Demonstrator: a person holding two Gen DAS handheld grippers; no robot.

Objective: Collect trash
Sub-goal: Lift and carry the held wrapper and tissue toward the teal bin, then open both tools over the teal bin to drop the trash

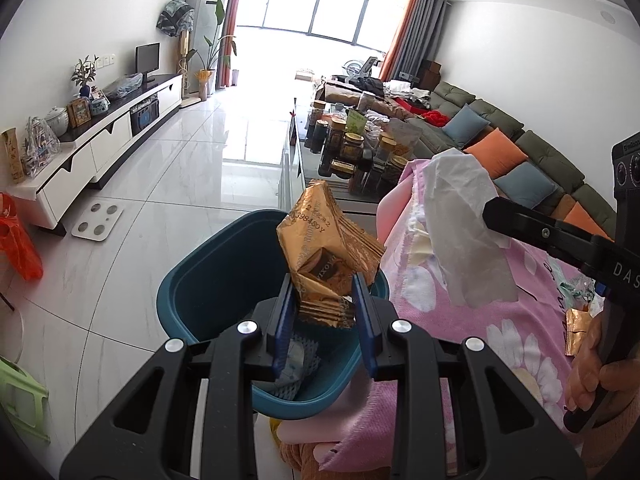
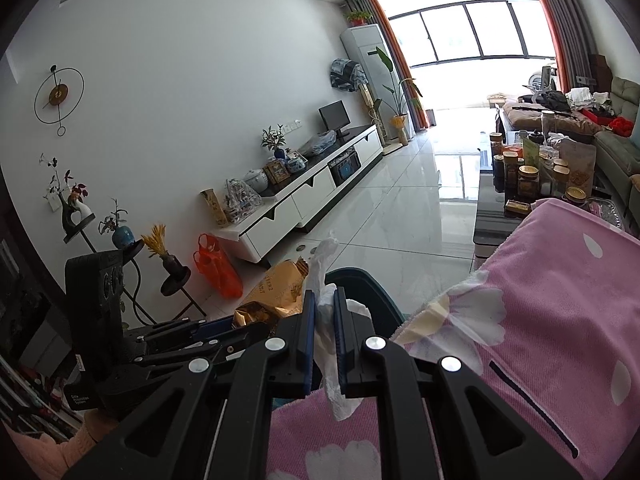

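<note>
The left tool (image 1: 325, 294) is clamping a crumpled gold snack wrapper (image 1: 326, 246) between its blue pads, holding it right over the open teal bin (image 1: 192, 288), where a bit of pale rubbish is already lying at the bottom. The right tool (image 2: 323, 312) is pinching a white tissue (image 2: 334, 372) tight, jaws nearly together, the paper hanging down above the edge of the pink flowered blanket (image 2: 560, 320). Another gold wrapper (image 1: 578, 330) is sitting on that blanket, just beside the person's hand (image 1: 588, 364) gripping the right tool's handle.
</note>
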